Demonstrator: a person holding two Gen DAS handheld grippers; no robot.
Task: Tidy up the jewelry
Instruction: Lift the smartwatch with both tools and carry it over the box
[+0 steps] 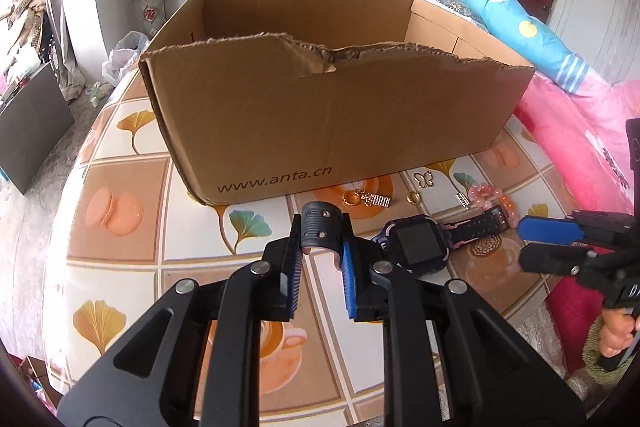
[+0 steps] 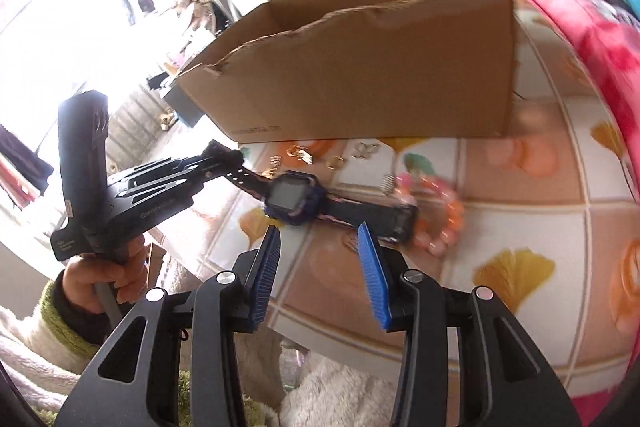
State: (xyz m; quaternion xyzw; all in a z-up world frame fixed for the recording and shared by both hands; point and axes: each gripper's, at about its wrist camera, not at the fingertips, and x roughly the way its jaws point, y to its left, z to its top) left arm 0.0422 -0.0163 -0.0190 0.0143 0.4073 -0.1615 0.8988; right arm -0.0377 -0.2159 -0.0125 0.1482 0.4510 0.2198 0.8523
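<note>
A dark blue kids' smartwatch (image 1: pixel 416 242) lies on the patterned tablecloth in front of an open cardboard box (image 1: pixel 320 115). My left gripper (image 1: pixel 322 231) is shut on one end of its black strap (image 1: pixel 322 223), which curls up between the pads. In the right wrist view the left gripper (image 2: pixel 226 158) holds that strap end with the watch (image 2: pixel 291 197) trailing from it. My right gripper (image 2: pixel 320 267) stands open just short of the other strap, nothing between its blue pads. A pink bead bracelet (image 1: pixel 493 195), gold rings (image 1: pixel 351 198) and small charms (image 1: pixel 423 180) lie by the box.
The box's torn front wall (image 2: pixel 360 75) rises right behind the jewelry. A pink blanket (image 1: pixel 568 147) and a blue pillow (image 1: pixel 532 27) crowd the table's right side. The round table edge (image 1: pixel 68 211) drops to the floor at left. A hand (image 2: pixel 100 279) grips the left tool.
</note>
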